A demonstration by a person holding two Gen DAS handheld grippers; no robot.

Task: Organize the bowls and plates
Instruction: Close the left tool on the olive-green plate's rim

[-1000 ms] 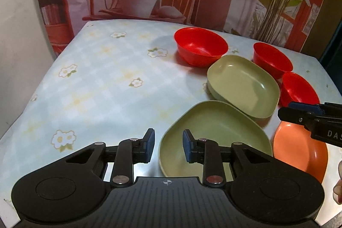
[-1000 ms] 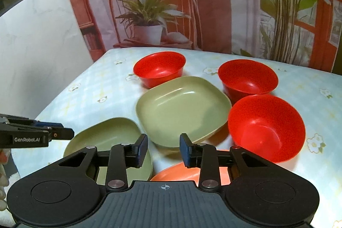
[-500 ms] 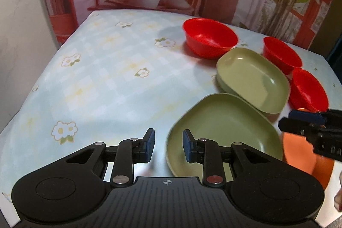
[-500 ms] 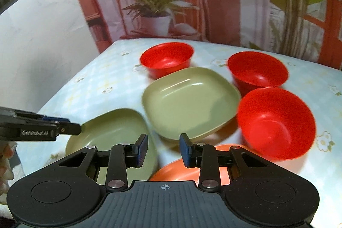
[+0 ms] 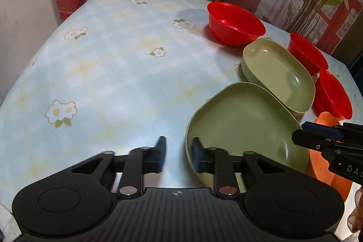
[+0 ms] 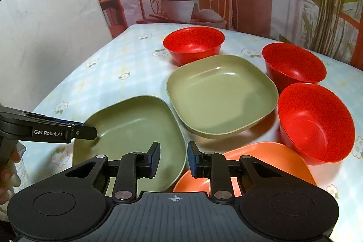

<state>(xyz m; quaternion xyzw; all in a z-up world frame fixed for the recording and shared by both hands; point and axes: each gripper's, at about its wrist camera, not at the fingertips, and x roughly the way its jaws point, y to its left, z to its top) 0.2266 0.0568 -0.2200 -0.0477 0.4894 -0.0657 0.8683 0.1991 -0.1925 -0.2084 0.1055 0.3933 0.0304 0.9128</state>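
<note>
A near green plate [image 5: 245, 124] [image 6: 131, 128] lies at the table's front, with a second green plate [image 5: 279, 74] [image 6: 222, 94] behind it. My left gripper [image 5: 179, 152] [image 6: 90, 128] straddles the near plate's left rim. Its jaws are closing, with a gap still showing at the rim. My right gripper [image 6: 173, 159] [image 5: 299, 132] hangs over that plate's right rim, beside an orange plate [image 6: 261, 158] [image 5: 326, 121]. Its jaws are also closing and its pads are not pressing on anything. Three red bowls [image 6: 192, 44] [image 6: 292, 65] [image 6: 315, 119] stand behind and to the right.
The flowered tablecloth [image 5: 113, 60] stretches bare to the left of the dishes. A white wall [image 6: 45, 49] runs along the table's left side. A backdrop picturing a potted plant [image 6: 179, 3] on a chair hangs behind the far edge. Part of a hand [image 6: 9, 171] shows at the left.
Both grippers have sunk closer to the near green plate. Their jaws stand slightly narrower than before. No dish has moved.
</note>
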